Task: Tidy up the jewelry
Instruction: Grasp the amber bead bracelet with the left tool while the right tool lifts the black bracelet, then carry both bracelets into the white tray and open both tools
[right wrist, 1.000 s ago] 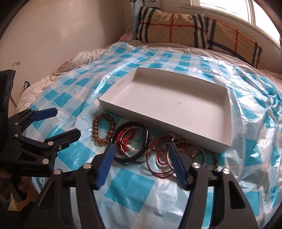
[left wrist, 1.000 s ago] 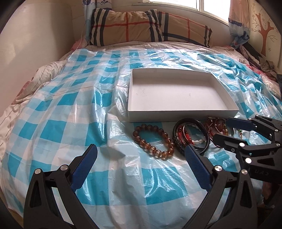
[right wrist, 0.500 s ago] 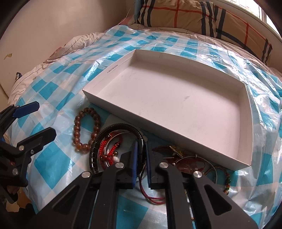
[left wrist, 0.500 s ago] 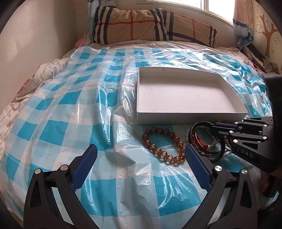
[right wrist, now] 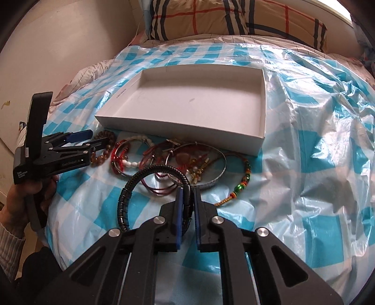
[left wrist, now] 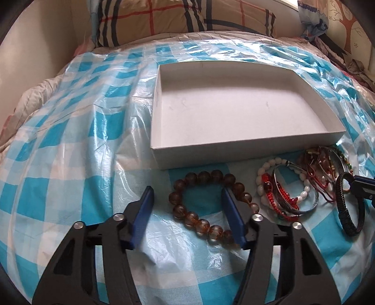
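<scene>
Bed (left wrist: 35,98) | blue-checked plastic sheet (left wrist: 70,187) | plaid pillow (left wrist: 187,16) | window corner

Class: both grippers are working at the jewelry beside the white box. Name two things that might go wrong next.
1. The right gripper is shut on the black braided bracelet, which overlaps the tangled red cords; lifting may drag them along.
2. The left gripper, jaws just closing, straddles only one side of the brown bead bracelet; round beads may slip out.

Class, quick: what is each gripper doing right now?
Left gripper: open, fingers just closing around part of the brown bead bracelet, not gripping.
Right gripper: shut on the black braided bracelet.
</scene>
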A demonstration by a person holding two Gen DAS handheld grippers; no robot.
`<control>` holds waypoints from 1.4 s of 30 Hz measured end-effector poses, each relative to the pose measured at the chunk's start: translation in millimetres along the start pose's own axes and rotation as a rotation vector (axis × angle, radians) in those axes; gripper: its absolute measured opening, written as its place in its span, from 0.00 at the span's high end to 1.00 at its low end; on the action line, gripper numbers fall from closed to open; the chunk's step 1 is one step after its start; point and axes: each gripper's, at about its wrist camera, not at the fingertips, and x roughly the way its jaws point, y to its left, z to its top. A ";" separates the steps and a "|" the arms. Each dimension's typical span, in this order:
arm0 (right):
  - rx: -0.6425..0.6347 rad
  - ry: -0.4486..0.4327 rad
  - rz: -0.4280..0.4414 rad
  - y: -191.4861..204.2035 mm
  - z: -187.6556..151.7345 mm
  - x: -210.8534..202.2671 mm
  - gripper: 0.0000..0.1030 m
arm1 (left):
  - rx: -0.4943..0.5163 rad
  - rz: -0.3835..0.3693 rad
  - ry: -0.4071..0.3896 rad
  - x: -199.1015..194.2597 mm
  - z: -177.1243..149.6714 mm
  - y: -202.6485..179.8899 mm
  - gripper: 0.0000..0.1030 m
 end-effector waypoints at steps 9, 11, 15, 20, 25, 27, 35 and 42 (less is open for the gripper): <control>-0.026 0.026 -0.021 7.5 -7.2 12.7 0.90 | 0.014 -0.019 0.029 -0.5 -3.4 -1.6 0.59; -0.046 0.028 -0.039 9.7 -9.1 14.8 0.90 | 0.026 -0.008 0.032 1.1 -3.3 -3.8 0.59; -0.045 0.004 -0.045 11.2 -12.4 10.7 0.90 | 0.033 -0.069 0.040 -5.6 -4.0 -6.9 0.90; -0.013 -0.053 -0.019 9.7 -15.6 -13.0 0.91 | -0.023 -0.148 0.029 -28.0 -10.9 -0.7 0.90; 0.027 -0.117 0.018 8.6 -11.0 -40.3 0.91 | -0.056 -0.201 -0.024 -64.3 -13.4 1.2 0.90; 0.036 -0.134 0.032 9.4 -8.9 -47.7 0.91 | -0.054 -0.215 -0.044 -78.6 -13.7 -3.4 0.90; 0.039 -0.194 0.038 11.6 2.9 -66.9 0.91 | -0.015 -0.244 -0.122 -121.2 6.1 -23.1 0.90; 0.039 -0.249 0.024 4.9 28.1 -65.9 0.91 | 0.011 -0.261 -0.163 -130.8 32.6 -38.8 0.90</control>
